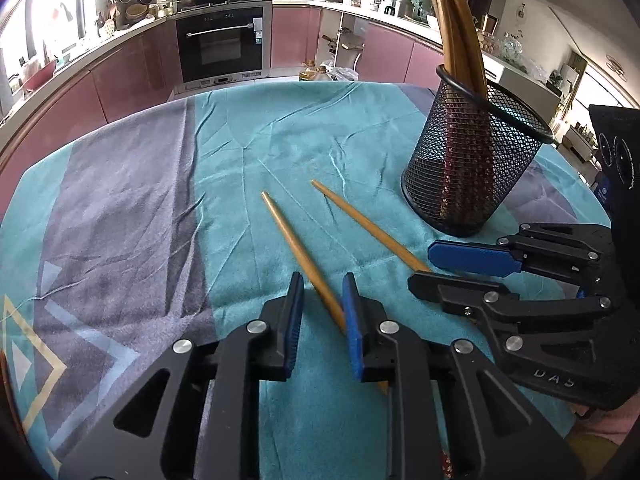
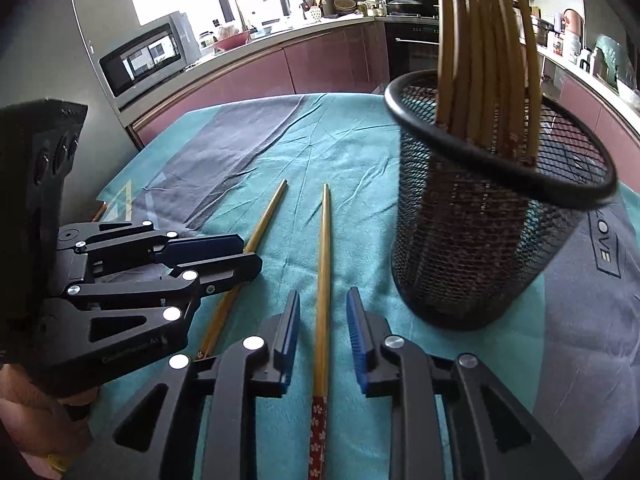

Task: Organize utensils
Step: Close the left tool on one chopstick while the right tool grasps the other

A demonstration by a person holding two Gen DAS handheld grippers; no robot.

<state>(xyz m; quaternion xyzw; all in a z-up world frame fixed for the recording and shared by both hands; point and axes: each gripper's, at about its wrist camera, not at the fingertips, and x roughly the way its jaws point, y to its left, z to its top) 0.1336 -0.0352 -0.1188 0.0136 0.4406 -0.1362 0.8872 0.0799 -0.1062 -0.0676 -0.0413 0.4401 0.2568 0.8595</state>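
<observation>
**Two chopsticks on the cloth, one between each gripper's jaws**

Left wrist view. The left gripper [image 1: 320,304] stood low over the teal and grey tablecloth [image 1: 120,220], its jaws a narrow gap apart. The left chopstick [image 1: 298,248] lay on the cloth and ran from its far tip down between the blue pads [image 1: 354,328]; its near part passed close against the right-hand pad, though actual contact could not be judged. A clear gap remained on the left-hand side, so nothing was clamped. The right chopstick [image 1: 368,226] lay just to the right, its near end hidden under the right gripper [image 1: 422,266], seen side-on at the right edge. The black mesh holder [image 1: 468,168] stood upright at the far right, with other chopsticks [image 1: 460,32] standing in it.

Right wrist view. The right gripper [image 2: 323,312] likewise had its jaws slightly parted. The right chopstick [image 2: 323,280] lay centred between them, touching neither pad, its red patterned end nearest. The left chopstick [image 2: 248,256] lay to the left, passing under the left gripper [image 2: 248,256]. The mesh holder [image 2: 480,240] stood near on the right.
</observation>
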